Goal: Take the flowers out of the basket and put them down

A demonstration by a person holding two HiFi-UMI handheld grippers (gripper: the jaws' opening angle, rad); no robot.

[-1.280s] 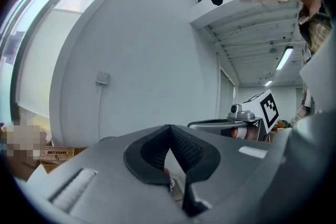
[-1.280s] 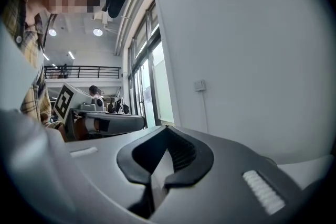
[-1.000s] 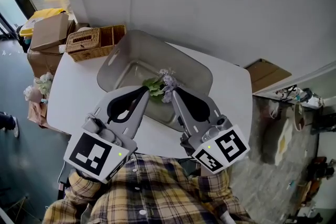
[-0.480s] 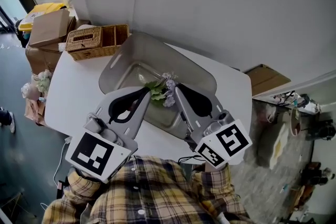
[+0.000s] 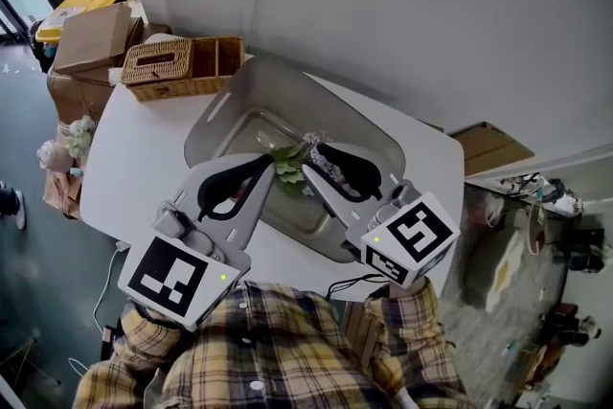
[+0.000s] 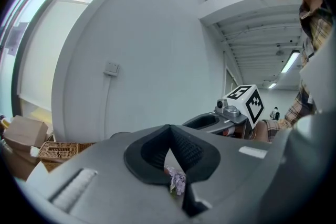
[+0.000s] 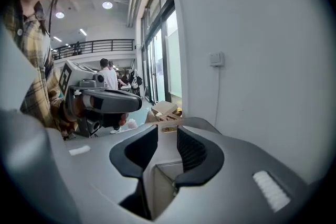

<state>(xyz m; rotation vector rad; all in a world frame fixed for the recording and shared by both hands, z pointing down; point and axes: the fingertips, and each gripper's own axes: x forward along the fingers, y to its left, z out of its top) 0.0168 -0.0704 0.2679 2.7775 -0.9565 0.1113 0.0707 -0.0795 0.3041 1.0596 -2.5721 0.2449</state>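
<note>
A small bunch of flowers [image 5: 288, 169], green leaves with pale lilac blossoms, hangs over the grey tub [image 5: 235, 105] on the white table [image 5: 134, 168]. My left gripper [image 5: 270, 170] is shut on it, and a lilac blossom [image 6: 177, 181] shows between the left gripper's [image 6: 170, 131] jaws. My right gripper [image 5: 316, 160] is right beside the bunch, tip to tip with the left one. Its jaws are opening. In the right gripper view a gap shows between the pads of the right gripper [image 7: 167, 132], with nothing in it.
A wicker basket [image 5: 158, 67] with compartments stands at the table's far left corner. Cardboard boxes [image 5: 91, 38] are stacked on the floor beyond it. A wall runs close behind the tub. A person's checked shirt [image 5: 259, 350] fills the bottom of the head view.
The right gripper's jaws have parted and let go of the flowers. The left gripper still holds the bunch, which has stayed over the tub.
</note>
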